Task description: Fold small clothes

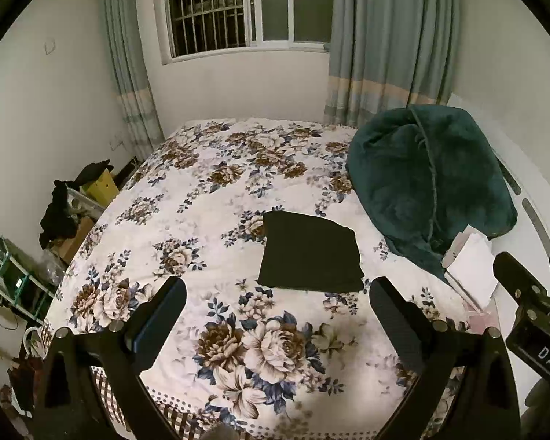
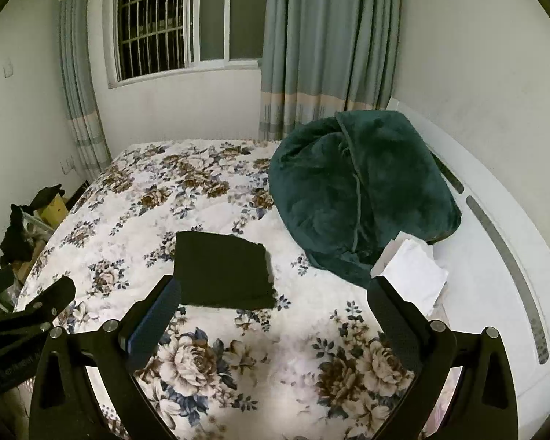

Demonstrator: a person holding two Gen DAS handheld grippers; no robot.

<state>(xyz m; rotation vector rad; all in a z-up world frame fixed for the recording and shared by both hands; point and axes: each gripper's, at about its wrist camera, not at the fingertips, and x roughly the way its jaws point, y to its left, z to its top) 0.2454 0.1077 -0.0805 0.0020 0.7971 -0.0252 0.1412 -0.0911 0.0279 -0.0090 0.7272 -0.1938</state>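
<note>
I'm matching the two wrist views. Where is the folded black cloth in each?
Left wrist: folded black cloth lies centre, just right of middle, on the floral bedspread.
Right wrist: folded black cloth lies left of centre.
Shared landmark: green blanket, to its right.

home bedroom: floral bed [image 1: 209, 198], curtains [image 2: 326, 47], barred window [image 1: 209, 7].

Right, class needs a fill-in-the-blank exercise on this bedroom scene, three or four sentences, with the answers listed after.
1. The dark garment on the floral bedspread is already ____ into a rectangle.
2. Both the left hand-held gripper and the right hand-held gripper are ____ and hold nothing.
3. The bundled blanket by the headboard is dark ____.
4. Beside the blanket lies a ____ folded cloth.

Answers: folded; open; green; white
</note>
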